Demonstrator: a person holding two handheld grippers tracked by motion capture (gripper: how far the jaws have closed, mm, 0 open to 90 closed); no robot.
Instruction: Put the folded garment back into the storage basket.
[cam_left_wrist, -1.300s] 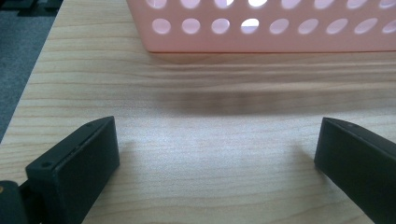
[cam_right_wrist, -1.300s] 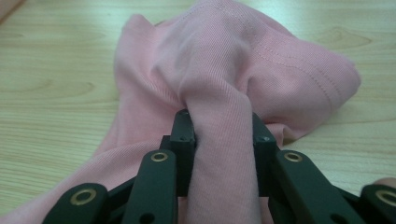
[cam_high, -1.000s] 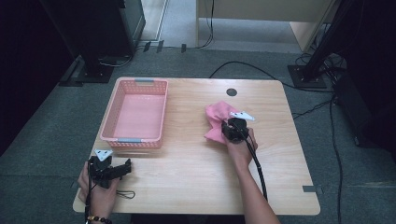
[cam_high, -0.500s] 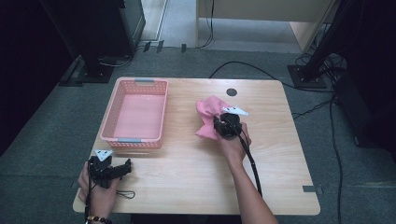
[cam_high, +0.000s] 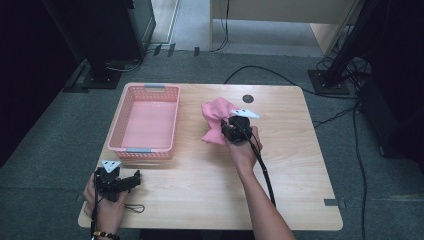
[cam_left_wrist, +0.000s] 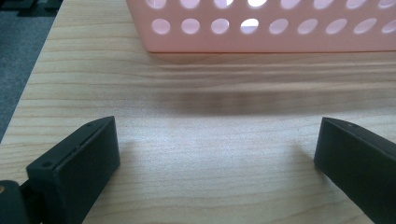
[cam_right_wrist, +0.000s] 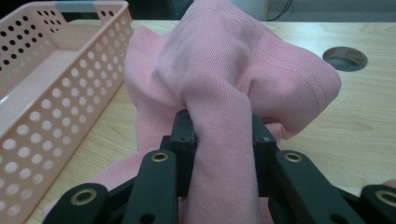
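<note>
A pink basket (cam_high: 148, 120) sits by the table's (cam_high: 295, 200) left edge, its perforated wall close in front of the left gripper (cam_high: 118, 182) — nothing lies inside it. A round hole (cam_high: 248, 98) marks the table near the far edge. The cloth (cam_high: 216, 116) — pink ribbed knit, bunched and folded — hangs mid-table, just right of the basket, pinched by the right gripper (cam_right_wrist: 223, 135). The left gripper's jaws stand wide apart at the near left corner.

Basket (cam_high: 146, 122) is sitting left of centre on the table (cam_high: 295, 190) — cloth (cam_high: 215, 120) is lying just right of it, mid-frame. Right gripper (cam_high: 231, 131) is sitting at the cloth's right edge; left gripper (cam_high: 131, 180) is resting lower left — below the basket.
</note>
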